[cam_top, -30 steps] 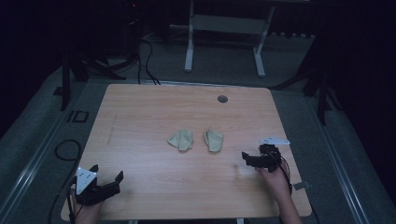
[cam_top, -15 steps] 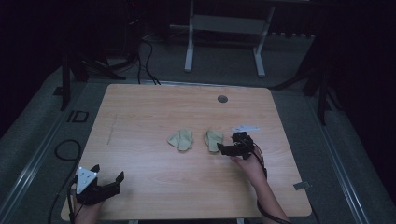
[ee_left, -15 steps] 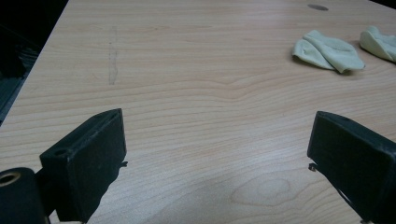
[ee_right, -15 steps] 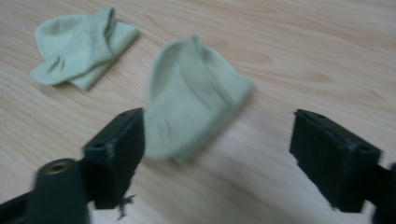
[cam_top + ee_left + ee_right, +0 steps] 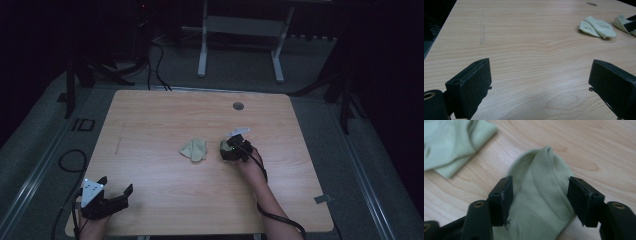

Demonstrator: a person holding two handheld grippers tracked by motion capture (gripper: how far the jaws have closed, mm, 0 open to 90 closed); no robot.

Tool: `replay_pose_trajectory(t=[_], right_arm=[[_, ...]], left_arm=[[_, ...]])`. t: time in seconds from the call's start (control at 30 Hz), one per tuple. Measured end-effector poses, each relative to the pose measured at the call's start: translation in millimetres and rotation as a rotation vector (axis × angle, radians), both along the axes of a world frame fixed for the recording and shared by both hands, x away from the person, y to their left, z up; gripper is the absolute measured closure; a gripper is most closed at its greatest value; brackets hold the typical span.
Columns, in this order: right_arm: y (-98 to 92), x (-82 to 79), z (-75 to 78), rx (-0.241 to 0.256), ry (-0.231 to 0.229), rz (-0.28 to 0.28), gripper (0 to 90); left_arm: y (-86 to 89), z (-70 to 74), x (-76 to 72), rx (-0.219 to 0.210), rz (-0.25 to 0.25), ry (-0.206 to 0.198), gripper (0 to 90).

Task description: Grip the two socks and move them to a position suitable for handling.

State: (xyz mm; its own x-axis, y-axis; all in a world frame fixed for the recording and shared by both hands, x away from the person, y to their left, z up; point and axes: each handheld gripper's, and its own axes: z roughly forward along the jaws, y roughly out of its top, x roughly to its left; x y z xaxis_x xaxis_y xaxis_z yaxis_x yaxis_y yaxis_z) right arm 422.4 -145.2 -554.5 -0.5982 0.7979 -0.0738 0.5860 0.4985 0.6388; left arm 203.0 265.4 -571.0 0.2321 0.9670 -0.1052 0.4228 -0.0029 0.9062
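Now the right gripper (image 5: 539,202) has its jaws apart around a soft, knitted green sock (image 5: 544,195) on the wooden tabletop (image 5: 160,125); the left gripper (image 5: 540,82) rests with jaws apart.

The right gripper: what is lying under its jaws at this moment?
A pale green sock lies on the wooden table under the right gripper, whose open jaws stand at its two sides. The gripper covers the near part of the sock. A second sock lies apart.
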Motion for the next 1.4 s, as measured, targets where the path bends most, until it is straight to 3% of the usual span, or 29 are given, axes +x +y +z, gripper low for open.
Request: replay_pose_trajectory(t=[0.17, 0.2, 0.27, 0.4, 0.6, 0.77, 0.93, 1.1, 1.4], right_arm=[[-0.9, -2.1, -2.1, 0.034, -0.008, -0.027, 46.4], [-0.8, -2.7, -0.4, 0.023, -0.009, -0.025, 58.8], [0.6, -2.7, 1.1, 0.009, -0.003, -0.022, 70.9], [4.5, -1.3, 3.9, -0.035, 0.000, -0.008, 78.4], [1.1, -4.1, 13.7, -0.008, -0.001, -0.012, 79.7], [0.7, -18.5, 38.3, -0.002, -0.017, 0.054, 79.6], [0.5, -25.5, 49.0, -0.005, -0.025, 0.069, 79.7], [3.4, -55.4, 70.5, 0.025, -0.061, 0.124, 79.6], [8.6, -98.9, 85.7, 0.040, -0.066, 0.205, 79.6]], left_arm=[[0.2, -0.7, -1.3, -0.001, -0.005, 0.005, 4.5], [0.4, -0.7, -1.7, 0.000, -0.005, 0.006, 4.5], [0.3, -0.5, -2.5, -0.002, -0.003, 0.004, 4.5], [-0.3, 0.2, -1.5, -0.001, -0.007, 0.000, 4.5], [-1.9, 1.3, -2.3, 0.005, -0.009, -0.002, 4.4], [-4.1, -0.3, 0.6, -0.001, -0.018, 0.004, 4.4], [-4.5, -0.6, 1.0, 0.001, -0.019, 0.012, 4.4], [-6.1, 0.3, 0.6, 0.003, -0.019, 0.015, 4.5], [-6.5, -0.9, 1.5, -0.004, -0.016, 0.027, 4.4]])
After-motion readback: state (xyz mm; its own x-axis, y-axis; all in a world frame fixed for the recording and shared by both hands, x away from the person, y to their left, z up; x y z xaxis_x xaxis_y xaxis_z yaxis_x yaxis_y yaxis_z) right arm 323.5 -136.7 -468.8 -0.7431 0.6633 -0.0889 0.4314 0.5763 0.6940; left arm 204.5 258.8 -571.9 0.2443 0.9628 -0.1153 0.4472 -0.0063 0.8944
